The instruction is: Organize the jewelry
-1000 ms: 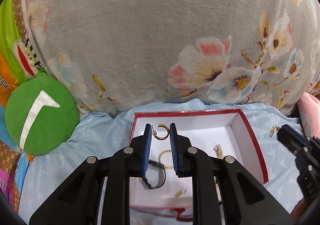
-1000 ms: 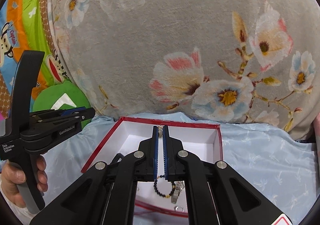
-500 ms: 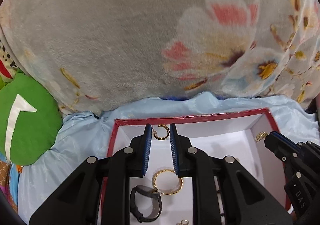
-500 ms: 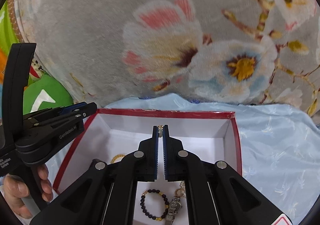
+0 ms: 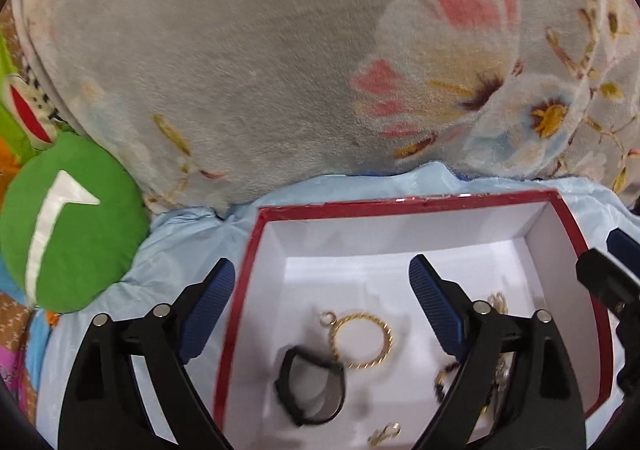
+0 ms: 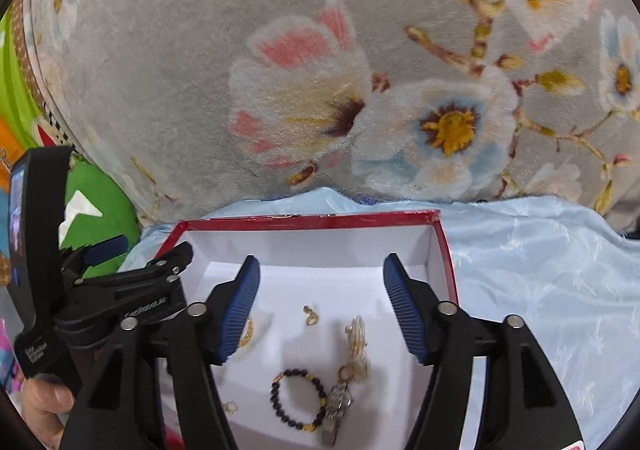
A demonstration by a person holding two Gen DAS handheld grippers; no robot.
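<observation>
Jewelry lies loose on the white floor of a shallow red-rimmed cardboard box (image 5: 444,204), which rests on pale blue satin cloth (image 6: 540,262). Behind the box, at 12 o'clock in both wrist views, rises a grey plush blanket with pink and white flowers (image 5: 280,70).

Left gripper (image 5: 322,290): blue-padded jaws spread wide, nothing between them. Its left finger sits outside the box's left wall, the right finger over the interior. Below the gap, toward 6 o'clock, a twisted gold hoop (image 5: 362,340) lies flat with a small silver ring (image 5: 326,318) at its 10 o'clock edge. A black band-shaped ring (image 5: 312,390) lies just beside the hoop at 7 o'clock of it. A small gold clasp piece (image 5: 384,434) sits near the bottom edge.

Right gripper (image 6: 322,306): jaws likewise wide apart and empty, both fingers over the box. Between them a small gold earring (image 6: 310,316) lies on the floor. A pale gold chain (image 6: 358,346) runs down at 5 o'clock from it, meeting a silver wristwatch (image 6: 336,410). A black beaded bracelet with gold spacers (image 6: 298,400) touches the watch on its left side.

At 9 o'clock, a round green cushion with a white mark (image 5: 68,226) lies well apart from the box.
</observation>
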